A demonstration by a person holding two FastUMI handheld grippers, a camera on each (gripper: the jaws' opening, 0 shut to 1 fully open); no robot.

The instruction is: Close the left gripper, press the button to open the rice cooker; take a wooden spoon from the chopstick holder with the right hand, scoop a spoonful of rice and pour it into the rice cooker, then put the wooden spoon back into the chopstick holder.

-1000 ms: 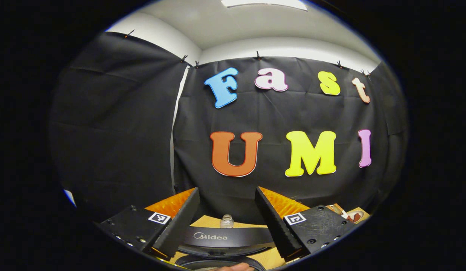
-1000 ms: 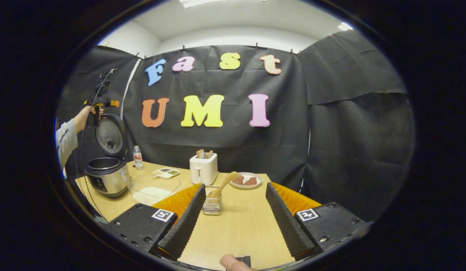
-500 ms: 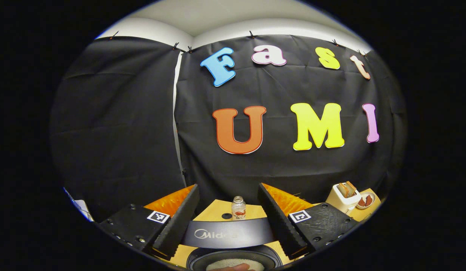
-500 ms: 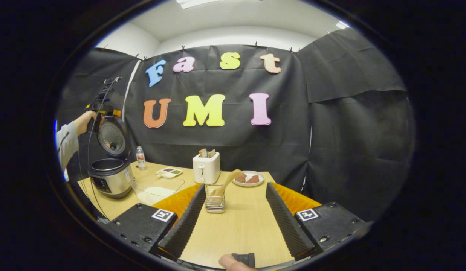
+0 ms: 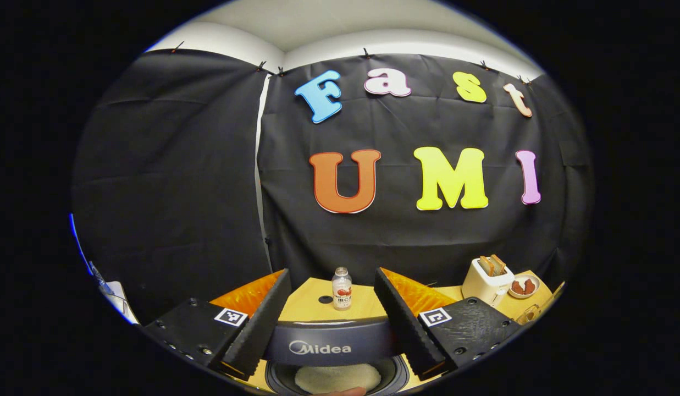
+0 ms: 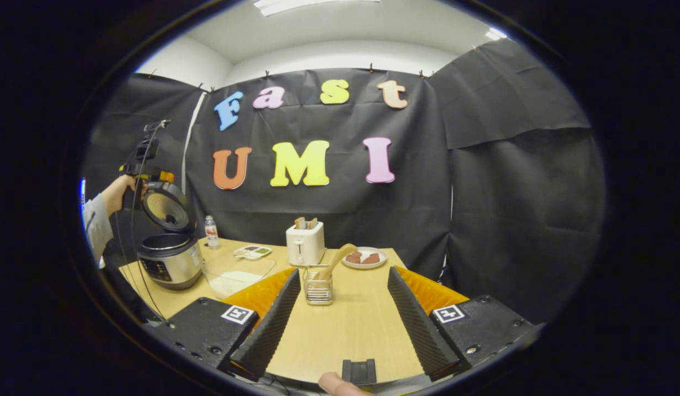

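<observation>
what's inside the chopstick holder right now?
In the right gripper view, the chopstick holder holds the wooden spoon, leaning right with its bowl above the rim. The spoon's lower end is blurred behind the holder's wall.

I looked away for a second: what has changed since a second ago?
The left gripper tipped down over the open cooker, bringing its bowl into view. The right gripper edged nearer the spoon in its holder. Both grippers stay open and empty.

The left hand-held gripper (image 5: 331,305) had its fingers spread apart. The right hand-held gripper (image 6: 342,305) was likewise spread, held level.
</observation>
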